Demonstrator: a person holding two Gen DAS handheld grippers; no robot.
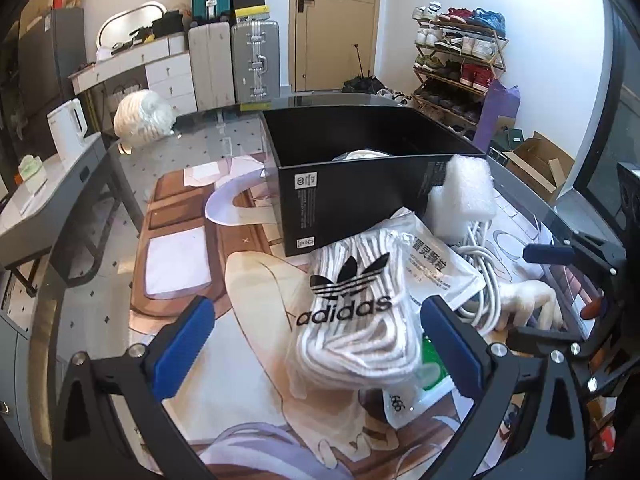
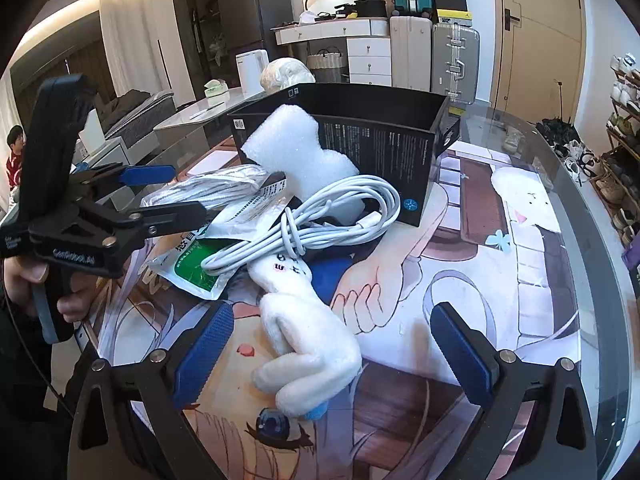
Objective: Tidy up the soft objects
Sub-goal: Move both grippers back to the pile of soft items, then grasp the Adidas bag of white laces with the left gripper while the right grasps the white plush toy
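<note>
Glass table point(image 1: 120, 184) w/ printed mat; black box point(image 1: 360, 184) open on it, sth pale inside. Against box front: foam point(image 2: 296, 148), touching it. Sock pack point(image 1: 356, 308) lies betw L gripper point(image 1: 316, 348) fingers, jaws wide apart, not gripping. White cable point(image 2: 320, 224) coiled over plush point(image 2: 304, 332). R gripper point(image 2: 332, 356) jaws apart, straddling plush, no contact seen.

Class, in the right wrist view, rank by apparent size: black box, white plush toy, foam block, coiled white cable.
1. black box
2. coiled white cable and white plush toy: look alike; the toy is nearer, so unsure
3. foam block
</note>
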